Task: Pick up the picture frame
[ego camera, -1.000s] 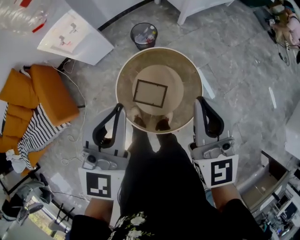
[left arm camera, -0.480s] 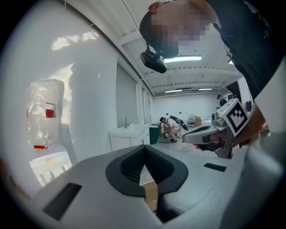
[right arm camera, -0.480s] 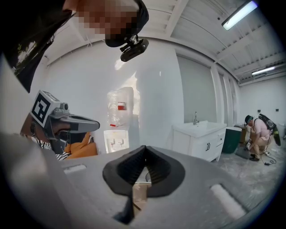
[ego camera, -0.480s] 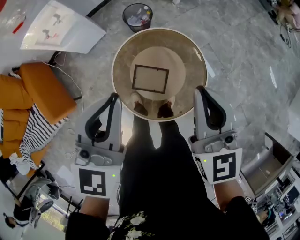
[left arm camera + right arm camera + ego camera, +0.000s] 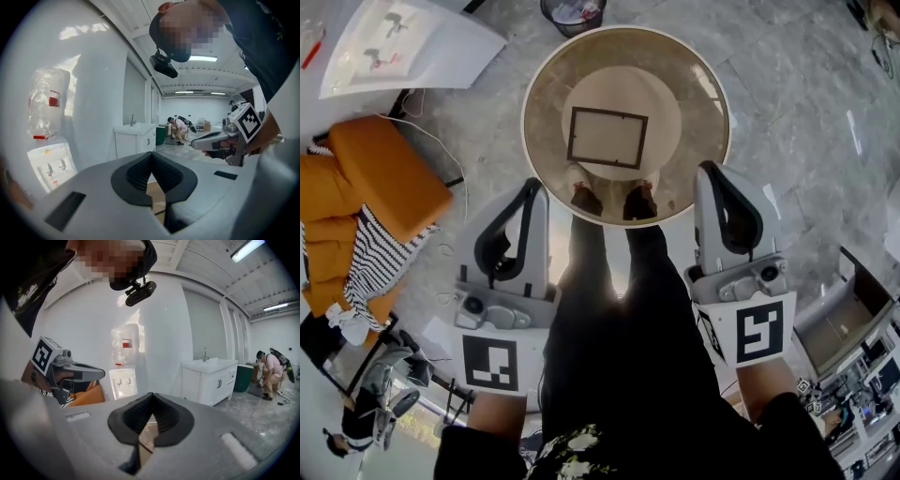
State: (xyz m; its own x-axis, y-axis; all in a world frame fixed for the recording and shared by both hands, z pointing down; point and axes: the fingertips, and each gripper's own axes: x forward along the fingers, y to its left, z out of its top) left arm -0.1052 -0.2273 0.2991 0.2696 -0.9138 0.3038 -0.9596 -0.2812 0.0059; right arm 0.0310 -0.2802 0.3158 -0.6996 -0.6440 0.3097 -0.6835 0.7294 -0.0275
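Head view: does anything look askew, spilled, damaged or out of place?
Nothing spilled or damaged. The picture frame lies flat on the round table. Only the orange cushions and striped cloth, heaped at left, look untidy.

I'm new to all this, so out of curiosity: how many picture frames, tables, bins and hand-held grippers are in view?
Picture frame: 1
Round table: 1
Bin: 1
Grippers: 2 (left gripper, right gripper)
Total: 5
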